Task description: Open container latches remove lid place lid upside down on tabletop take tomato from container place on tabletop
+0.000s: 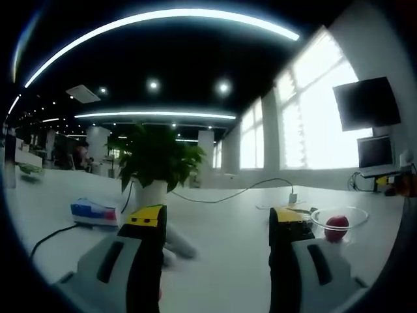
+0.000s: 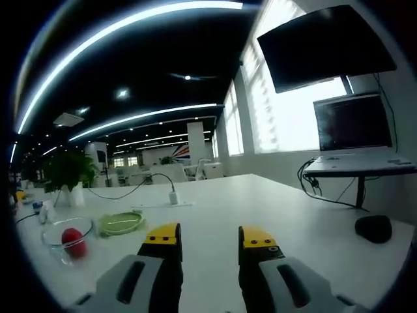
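You are holding the left gripper (image 1: 218, 218) wide, empty | right gripper (image 2: 210, 238) narrower, gripping nothing | tomato (image 2: 73, 240) sitting in container (image 2: 57, 229) | lid (image 2: 120, 223) lying beside it on table (image 2: 215, 199)

1. No text, label, brand, number or sign can be read in either view.
2. In the left gripper view, the blue, white and red box (image 1: 94, 212) on the tabletop, left of the left jaw, carries colour patches but no legible print.
3. In the right gripper view, the two monitors (image 2: 355, 122) up and to the right of the jaws are dark, with nothing readable on them.
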